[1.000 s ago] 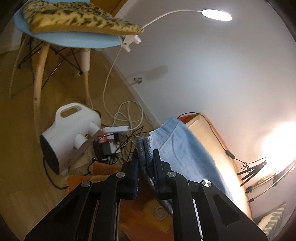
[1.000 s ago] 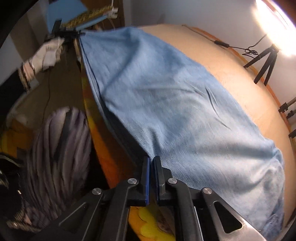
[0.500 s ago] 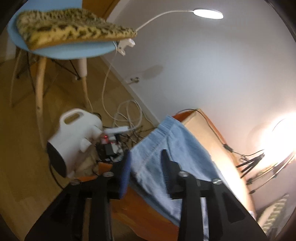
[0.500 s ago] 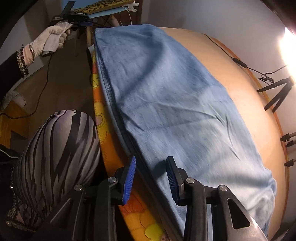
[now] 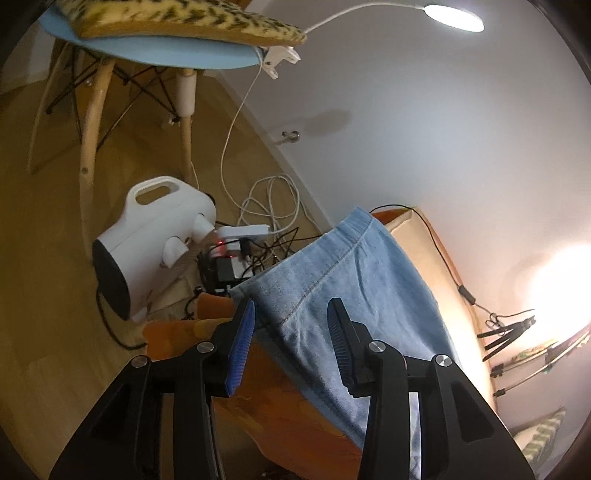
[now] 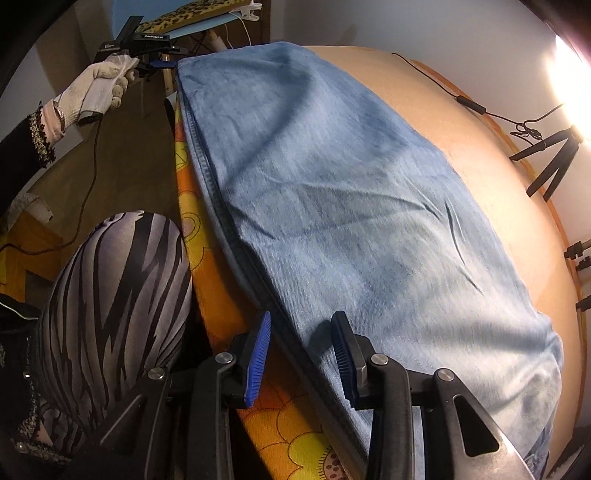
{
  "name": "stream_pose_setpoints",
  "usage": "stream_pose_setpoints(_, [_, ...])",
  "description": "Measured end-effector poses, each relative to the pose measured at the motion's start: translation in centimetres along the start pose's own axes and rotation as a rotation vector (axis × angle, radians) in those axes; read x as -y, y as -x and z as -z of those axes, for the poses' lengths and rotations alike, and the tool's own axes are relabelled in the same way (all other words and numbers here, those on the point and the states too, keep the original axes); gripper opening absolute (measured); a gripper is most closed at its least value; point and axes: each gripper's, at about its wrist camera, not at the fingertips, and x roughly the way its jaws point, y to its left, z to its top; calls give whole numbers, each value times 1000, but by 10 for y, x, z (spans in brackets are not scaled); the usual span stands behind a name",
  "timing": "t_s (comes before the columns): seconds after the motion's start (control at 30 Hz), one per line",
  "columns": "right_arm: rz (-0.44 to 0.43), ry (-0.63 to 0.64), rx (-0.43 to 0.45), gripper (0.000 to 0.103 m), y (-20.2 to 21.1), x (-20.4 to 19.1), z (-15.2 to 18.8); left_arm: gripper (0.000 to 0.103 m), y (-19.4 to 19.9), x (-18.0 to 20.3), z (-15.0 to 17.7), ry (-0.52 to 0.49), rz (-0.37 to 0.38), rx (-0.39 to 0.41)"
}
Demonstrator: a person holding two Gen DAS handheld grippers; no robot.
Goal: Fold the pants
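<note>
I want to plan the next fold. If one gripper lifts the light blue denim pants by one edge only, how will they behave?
The light blue denim pants would probably sag and drape, not stay flat: creases already show in the cloth. They look rather heavy for cloth, with a thick seam along the near edge. They seem unlikely to slip, since the gripper pads are ribbed.

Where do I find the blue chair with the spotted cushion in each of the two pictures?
Left wrist view: the chair fills the top left, cushion on its seat.
Right wrist view: small at the top edge, left of centre, behind the gloved hand.
Shared landmark: the white lamp clip on the seat's edge.
</note>
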Motion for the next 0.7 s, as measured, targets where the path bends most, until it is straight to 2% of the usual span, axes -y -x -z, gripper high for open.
stream_pose_setpoints(0.13, [-3,-2,7,35,-2,2,-3,39,-9,1,-1,-4,16,-19])
stream_pose_setpoints(0.23, [-5,-8,11,35,-1,2,-1,37,-12,2,-1,3,22,-2])
stream_pose_setpoints(0.27, [-5,-7,11,35,-2,2,1,33,-12,1,-2,13,27,7])
stream_pose_setpoints(0.3, [-4,-6,10,35,-2,1,1,14,-12,0,-2,18,34,11])
stream_pose_setpoints(0.33, [-2,-4,8,35,-3,1,2,8,-12,0,-3,20,34,14])
stream_pose_setpoints(0.53, [20,31,-3,33,-5,-7,4,6,2,9,-5,-41,31,60])
stream_pose_setpoints(0.67, [51,29,-4,6,-5,-8,3,5,14,10,-9,-45,54,93])
stream_pose_setpoints(0.7, [56,22,6,3,-1,-8,2,5,19,10,-11,-46,58,108])
